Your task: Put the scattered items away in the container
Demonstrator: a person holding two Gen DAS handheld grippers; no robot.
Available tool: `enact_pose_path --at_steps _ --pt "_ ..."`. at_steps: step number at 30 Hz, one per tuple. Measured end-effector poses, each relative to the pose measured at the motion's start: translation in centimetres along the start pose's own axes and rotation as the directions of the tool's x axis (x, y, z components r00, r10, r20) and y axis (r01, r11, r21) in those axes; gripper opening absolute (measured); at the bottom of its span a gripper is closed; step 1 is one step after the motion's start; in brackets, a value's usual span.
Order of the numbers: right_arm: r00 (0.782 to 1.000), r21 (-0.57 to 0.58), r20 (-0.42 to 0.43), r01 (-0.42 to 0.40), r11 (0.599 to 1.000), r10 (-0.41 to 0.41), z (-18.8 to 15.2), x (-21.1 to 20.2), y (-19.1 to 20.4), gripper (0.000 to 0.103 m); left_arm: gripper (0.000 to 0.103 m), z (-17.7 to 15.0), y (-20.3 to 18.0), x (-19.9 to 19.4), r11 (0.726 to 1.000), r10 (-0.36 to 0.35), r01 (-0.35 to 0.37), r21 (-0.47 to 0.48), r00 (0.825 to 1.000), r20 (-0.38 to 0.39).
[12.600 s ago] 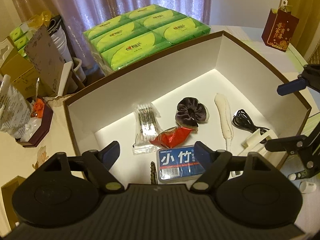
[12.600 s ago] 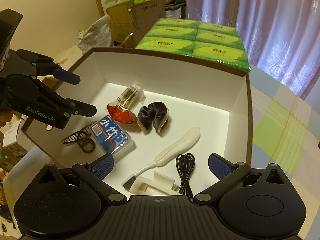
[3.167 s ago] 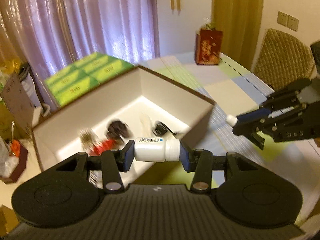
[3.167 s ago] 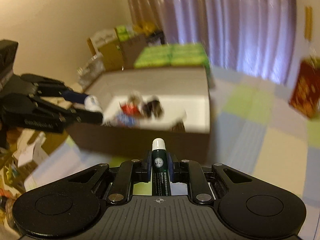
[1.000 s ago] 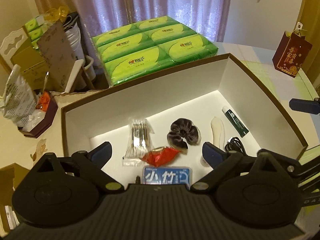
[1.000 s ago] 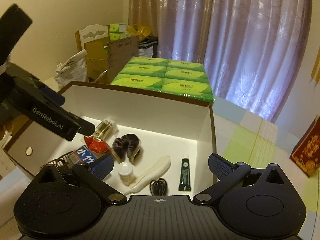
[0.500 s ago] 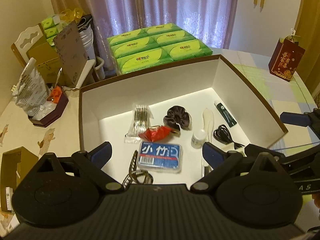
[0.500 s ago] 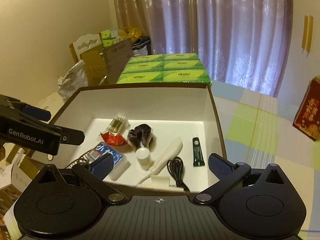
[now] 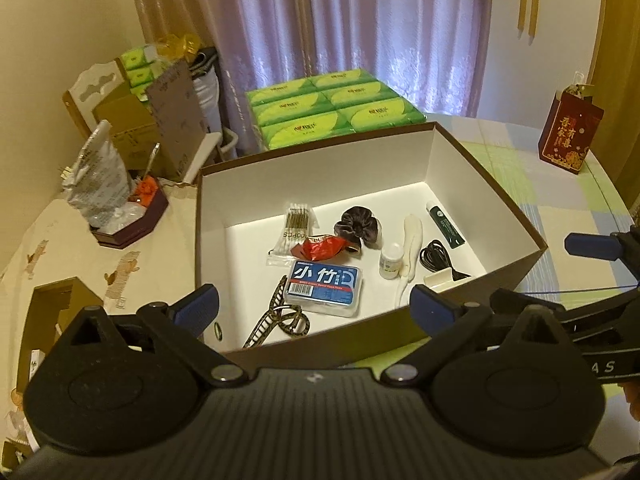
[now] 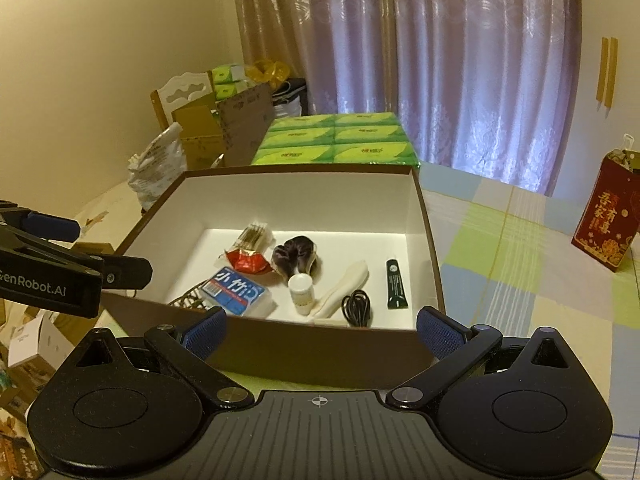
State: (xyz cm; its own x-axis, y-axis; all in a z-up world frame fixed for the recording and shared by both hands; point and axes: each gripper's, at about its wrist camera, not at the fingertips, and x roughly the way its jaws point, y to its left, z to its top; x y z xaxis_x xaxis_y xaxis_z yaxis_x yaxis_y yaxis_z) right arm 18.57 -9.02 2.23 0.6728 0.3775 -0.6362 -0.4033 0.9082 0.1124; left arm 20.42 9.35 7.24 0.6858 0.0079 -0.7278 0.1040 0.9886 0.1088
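A brown box with a white inside (image 9: 500,196) (image 10: 428,248) stands on the table. Inside lie a white bottle (image 9: 390,261) (image 10: 301,288), a dark green tube (image 9: 445,225) (image 10: 396,284), a blue case (image 9: 326,286) (image 10: 236,292), a red packet (image 9: 320,249), a dark scrunchie (image 9: 358,226) (image 10: 294,258), cotton swabs (image 9: 296,224), a black cable (image 9: 434,258) (image 10: 356,306), a white sleeve (image 9: 410,248) and a patterned hair clip (image 9: 280,322). My left gripper (image 9: 314,308) is open and empty above the box's near edge. My right gripper (image 10: 320,332) is open and empty before the box's near wall.
Green tissue packs (image 9: 332,108) (image 10: 336,140) are stacked behind the box. A red gift bag (image 9: 568,136) (image 10: 608,220) stands at the far right on the checked tablecloth (image 10: 520,264). Cardboard boxes (image 9: 132,128) and a dark tray with a plastic bag (image 9: 108,200) sit to the left.
Both grippers held items 3.2 s ago, the white bottle and the green tube; both now lie in the box. Over the last second both grippers have drawn back and risen, open.
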Motion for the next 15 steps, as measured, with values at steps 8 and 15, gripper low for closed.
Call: enact_pose_path --at_steps 8,15 --pt "1.000 -0.003 0.003 -0.022 1.000 0.022 -1.1 -2.4 -0.1 0.103 0.102 -1.6 -1.4 -2.5 0.999 0.027 -0.027 -0.017 1.000 0.003" --pt "0.999 -0.027 -0.013 -0.040 0.999 0.040 -2.3 -4.0 -0.3 0.103 0.102 -3.1 -2.7 -4.5 0.998 0.054 -0.054 -0.043 0.998 0.012"
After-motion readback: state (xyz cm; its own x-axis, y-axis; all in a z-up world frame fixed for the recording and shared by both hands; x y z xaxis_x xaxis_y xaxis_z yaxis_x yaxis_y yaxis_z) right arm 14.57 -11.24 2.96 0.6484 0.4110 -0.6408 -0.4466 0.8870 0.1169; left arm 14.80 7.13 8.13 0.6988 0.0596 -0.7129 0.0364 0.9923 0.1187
